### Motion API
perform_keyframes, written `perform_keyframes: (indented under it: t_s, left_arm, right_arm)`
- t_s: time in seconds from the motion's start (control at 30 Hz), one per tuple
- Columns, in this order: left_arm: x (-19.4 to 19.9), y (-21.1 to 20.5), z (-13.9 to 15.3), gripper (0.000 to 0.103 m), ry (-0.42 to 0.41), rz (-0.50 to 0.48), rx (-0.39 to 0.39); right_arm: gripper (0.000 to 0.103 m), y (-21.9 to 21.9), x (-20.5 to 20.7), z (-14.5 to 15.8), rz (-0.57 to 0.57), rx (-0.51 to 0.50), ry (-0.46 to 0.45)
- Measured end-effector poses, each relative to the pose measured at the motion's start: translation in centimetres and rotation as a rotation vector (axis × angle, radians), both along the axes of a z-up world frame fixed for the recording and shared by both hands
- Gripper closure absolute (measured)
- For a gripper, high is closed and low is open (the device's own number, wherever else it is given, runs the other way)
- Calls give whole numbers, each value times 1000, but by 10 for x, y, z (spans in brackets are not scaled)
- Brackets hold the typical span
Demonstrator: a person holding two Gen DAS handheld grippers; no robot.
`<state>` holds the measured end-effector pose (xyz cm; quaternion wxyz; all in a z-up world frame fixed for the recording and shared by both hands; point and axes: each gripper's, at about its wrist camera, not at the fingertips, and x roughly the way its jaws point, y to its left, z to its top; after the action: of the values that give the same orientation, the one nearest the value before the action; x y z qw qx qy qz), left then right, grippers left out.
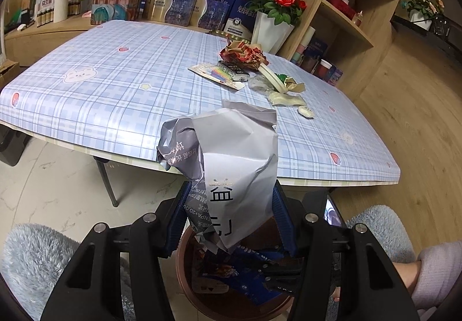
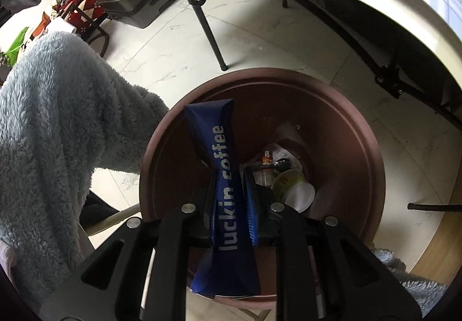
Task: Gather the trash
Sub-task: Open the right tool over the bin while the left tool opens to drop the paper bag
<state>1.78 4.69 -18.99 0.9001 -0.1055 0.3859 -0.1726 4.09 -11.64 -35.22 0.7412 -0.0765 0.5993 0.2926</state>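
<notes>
L gripper (image 1: 228, 222) clamps a crumpled grey bag (image 1: 231, 165) upright just above the brown bin (image 2: 372, 147) w/ table (image 1: 115, 84) litter beyond, while R gripper (image 2: 231, 191), jaws nearly together, has a blue coffee sleeve (image 2: 223, 176) btwn its pads over the bin's mouth.

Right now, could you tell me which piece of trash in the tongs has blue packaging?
The luckin coffee packet in the right tongs, over the brown bin; the left tongs hold a crumpled grey bag.
</notes>
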Motion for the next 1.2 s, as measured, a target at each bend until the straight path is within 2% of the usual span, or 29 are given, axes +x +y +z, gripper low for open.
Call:
perform_keyframes:
  t_s: [0.03, 0.1, 0.17, 0.23, 0.3, 0.37, 0.47, 0.67, 0.8, 0.97, 1.07, 1.2]
  left_arm:
    - [0, 0, -1, 50, 2, 1, 0]
    - [1, 1, -2, 50, 10, 5, -2]
    - [2, 2, -2, 50, 12, 7, -4]
    - [2, 2, -2, 50, 12, 7, -4]
    - [2, 2, -2, 50, 15, 6, -4]
    - [2, 1, -3, 50, 19, 3, -2]
    - [2, -1, -4, 50, 23, -4, 4]
    - [4, -12, -10, 49, 59, -59, 8]
    - [5, -31, -19, 49, 106, -124, 39]
    - [12, -56, -27, 49, 166, -182, 47]
    - [14, -73, -28, 49, 171, -233, 45]
    - [6, -102, -41, 49, 153, -353, 151]
  right_arm:
    - [70, -1, 2, 3, -7, 8, -9]
    - [48, -6, 3, 12, -31, 40, -41]
    - [41, -12, 4, 21, -55, 64, -74]
    - [28, -19, 4, 30, -81, 78, -113]
    - [16, -27, 0, 48, -108, 98, -194]
    - [10, -33, -6, 67, -129, 106, -290]
    - [6, -44, -16, 93, -170, 123, -409]
    - [6, -74, -33, 136, -269, 141, -640]
    - [6, -105, -41, 151, -343, 147, -745]
    - [6, -138, -39, 153, -471, 204, -762]
    - [6, -145, -39, 151, -542, 165, -785]
    - [6, -151, -35, 145, -582, 171, -765]
